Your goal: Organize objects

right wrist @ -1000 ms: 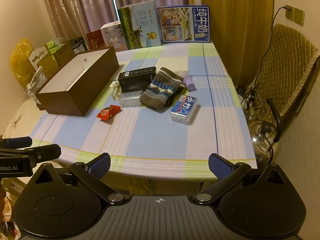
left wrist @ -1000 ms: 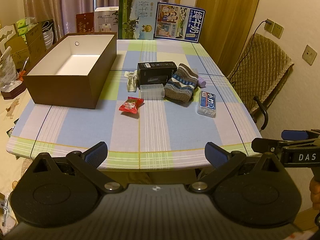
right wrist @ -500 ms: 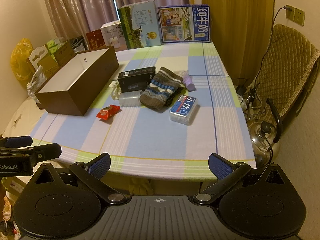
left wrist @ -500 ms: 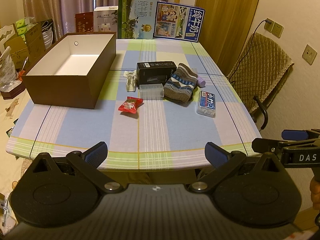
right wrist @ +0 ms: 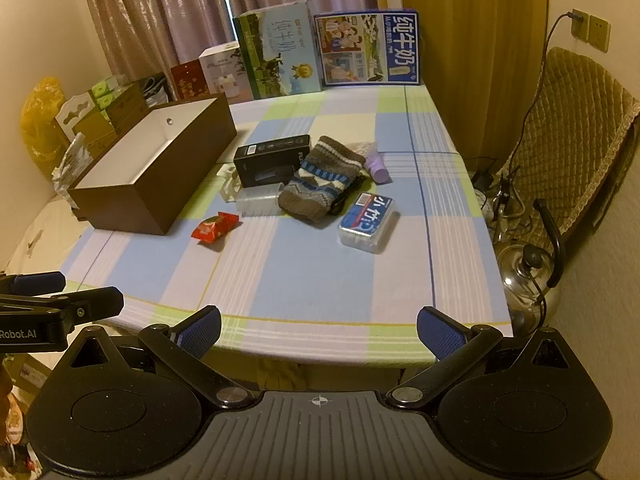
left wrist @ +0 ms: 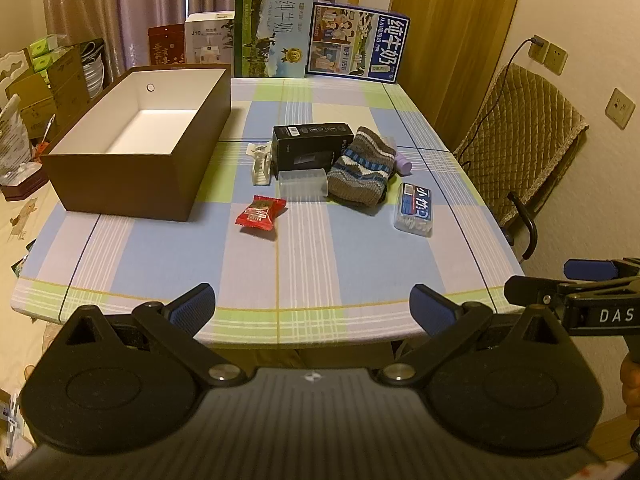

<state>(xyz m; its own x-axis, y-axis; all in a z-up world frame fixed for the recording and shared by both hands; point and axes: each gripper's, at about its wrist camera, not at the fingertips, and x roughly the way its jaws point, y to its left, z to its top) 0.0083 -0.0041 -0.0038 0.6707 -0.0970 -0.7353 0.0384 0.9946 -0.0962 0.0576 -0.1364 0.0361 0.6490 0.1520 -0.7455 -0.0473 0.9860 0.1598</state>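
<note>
An empty brown box with a white inside stands at the table's left. Loose items lie mid-table: a red snack packet, a black carton, a clear plastic case, a knitted striped sock, a blue-labelled clear box, a purple bottle and a white clip. My left gripper is open and empty at the table's near edge. My right gripper is open and empty, also at the near edge, right of the left one.
Milk cartons and smaller boxes stand along the table's far edge. A padded chair is at the right, with a metal kettle on the floor beside it. Cardboard boxes are stacked on the left.
</note>
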